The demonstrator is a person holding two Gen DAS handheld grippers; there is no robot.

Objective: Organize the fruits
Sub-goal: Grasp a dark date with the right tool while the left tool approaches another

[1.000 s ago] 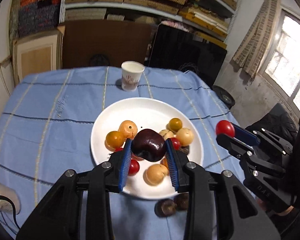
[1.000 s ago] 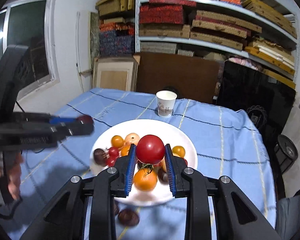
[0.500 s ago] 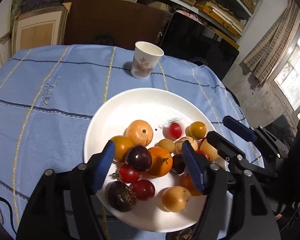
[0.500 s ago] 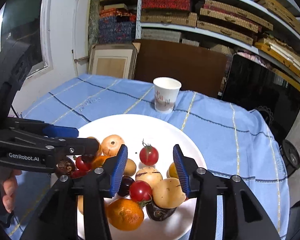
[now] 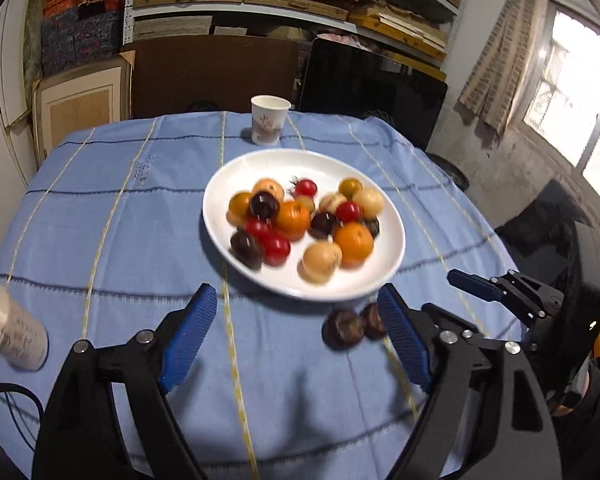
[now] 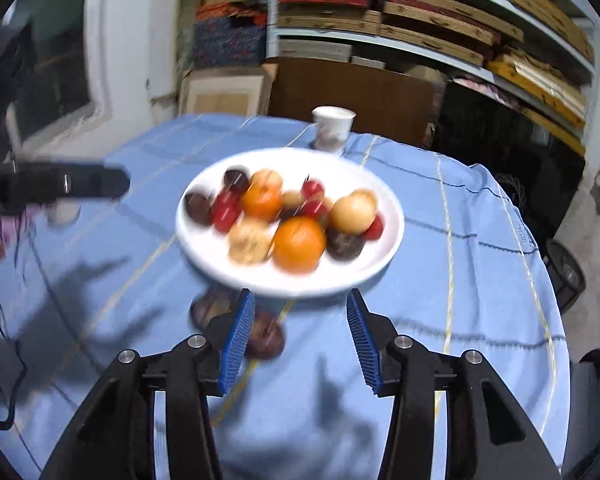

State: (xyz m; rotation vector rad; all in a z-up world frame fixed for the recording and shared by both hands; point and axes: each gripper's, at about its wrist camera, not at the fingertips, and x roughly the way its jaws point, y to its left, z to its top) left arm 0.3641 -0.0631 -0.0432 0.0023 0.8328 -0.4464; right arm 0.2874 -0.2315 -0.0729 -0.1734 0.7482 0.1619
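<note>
A white plate [image 5: 228, 184] on the blue tablecloth holds several small fruits: oranges, red tomatoes, dark plums, pale round fruits. It also shows, blurred, in the right wrist view [image 6: 204, 248]. Two dark fruits [image 5: 350, 326] lie on the cloth just in front of the plate; they also show in the right wrist view [image 6: 260, 336]. My left gripper [image 5: 300, 336] is open and empty, held back from the plate's near edge. My right gripper [image 6: 298, 334] is open and empty, also short of the plate; it shows at the right of the left wrist view [image 5: 484, 286].
A paper cup [image 5: 269, 125] stands behind the plate. A drink can [image 5: 10, 328] lies on the cloth at the left edge. A dark cable [image 5: 8, 394] runs at the lower left. Shelves, boards and a black panel stand behind the table.
Both grippers let go of their fruit onto the plate, a dark plum from the left and a red tomato from the right. Both opened and pulled back toward me.
</note>
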